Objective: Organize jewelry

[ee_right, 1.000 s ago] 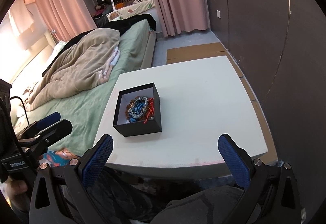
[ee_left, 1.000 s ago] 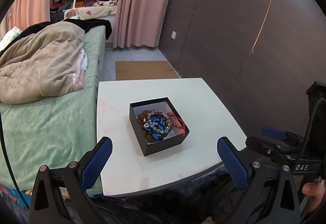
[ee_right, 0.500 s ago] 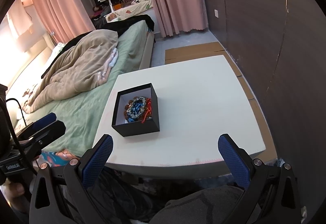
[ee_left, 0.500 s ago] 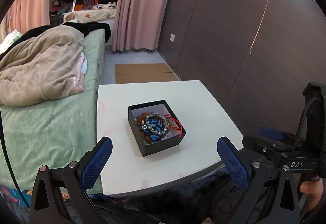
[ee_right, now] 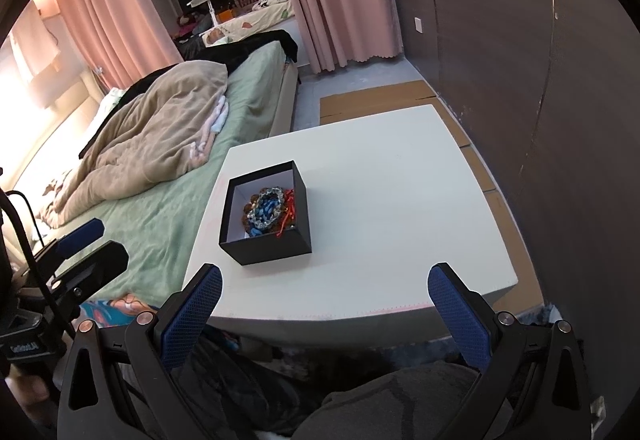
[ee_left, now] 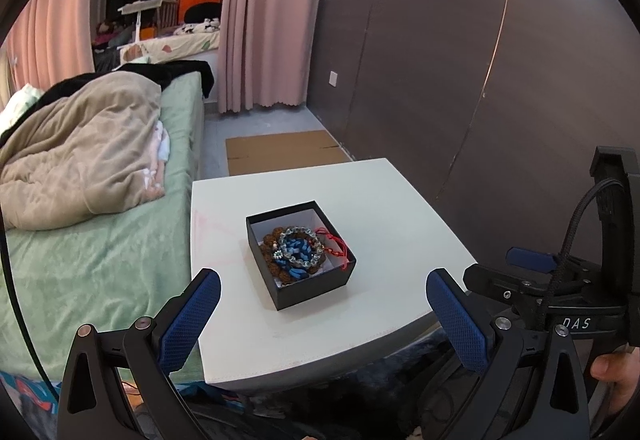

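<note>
A black open box (ee_left: 316, 290) (ee_right: 280, 250) stands on the white table (ee_left: 372, 208) (ee_right: 400, 200). Inside lie bead bracelets (ee_left: 295, 251) (ee_right: 266, 210): brown, blue and clear beads, plus a red cord (ee_left: 334, 242). My left gripper (ee_left: 323, 310) is open and empty, held back above the table's near edge. My right gripper (ee_right: 325, 306) is open and empty, also short of the table's near edge. Each gripper shows at the side of the other's view.
A bed with a green sheet (ee_left: 100, 248) and a beige blanket (ee_left: 80, 144) lies left of the table. A dark panelled wall (ee_left: 480, 80) is on the right. Flat cardboard (ee_left: 280, 150) lies on the floor behind the table. Pink curtains (ee_left: 260, 20) hang at the back.
Both grippers have drawn back a little from the table, so the box looks slightly smaller and farther. The box and bracelets have not moved.
</note>
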Demonstrator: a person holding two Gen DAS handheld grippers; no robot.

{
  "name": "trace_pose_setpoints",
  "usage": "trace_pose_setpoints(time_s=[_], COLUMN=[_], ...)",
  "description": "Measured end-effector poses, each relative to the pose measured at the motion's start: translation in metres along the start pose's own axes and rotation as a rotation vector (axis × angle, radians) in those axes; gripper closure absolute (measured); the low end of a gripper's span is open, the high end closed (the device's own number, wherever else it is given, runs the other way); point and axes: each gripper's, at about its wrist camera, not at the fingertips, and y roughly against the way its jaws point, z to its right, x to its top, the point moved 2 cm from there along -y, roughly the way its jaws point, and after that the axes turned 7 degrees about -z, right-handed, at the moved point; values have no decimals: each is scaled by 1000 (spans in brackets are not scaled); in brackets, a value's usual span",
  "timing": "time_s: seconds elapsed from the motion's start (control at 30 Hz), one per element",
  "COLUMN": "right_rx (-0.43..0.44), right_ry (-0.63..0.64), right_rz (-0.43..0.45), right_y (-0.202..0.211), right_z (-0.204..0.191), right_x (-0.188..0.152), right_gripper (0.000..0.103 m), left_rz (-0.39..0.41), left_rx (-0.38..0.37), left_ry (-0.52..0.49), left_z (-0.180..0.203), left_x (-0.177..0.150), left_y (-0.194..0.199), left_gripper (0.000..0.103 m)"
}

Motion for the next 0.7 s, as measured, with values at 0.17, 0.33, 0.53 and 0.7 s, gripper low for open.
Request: trace_pose_setpoints(time_s=[0.17, 0.33, 0.53, 0.7], right_rx=[-1, -3, -5, -10], right_ry=[4, 4, -6, -11], right_rz=[3, 7, 11, 13], right_y=[3, 5, 10, 13], right_z=[-2, -1, 3, 8], right_x=[-4, -4, -6, -9], right_gripper=[0, 0, 0, 0], left_rz=[5, 11, 6, 6], left_rx=[12, 17, 12, 13], left_ry=[-2, -9, -10, -14], left_z=[2, 5, 7, 9], left_x=[-3, -6, -8, -10], left_y=[3, 5, 3, 3], left_gripper=[1, 1, 1, 1])
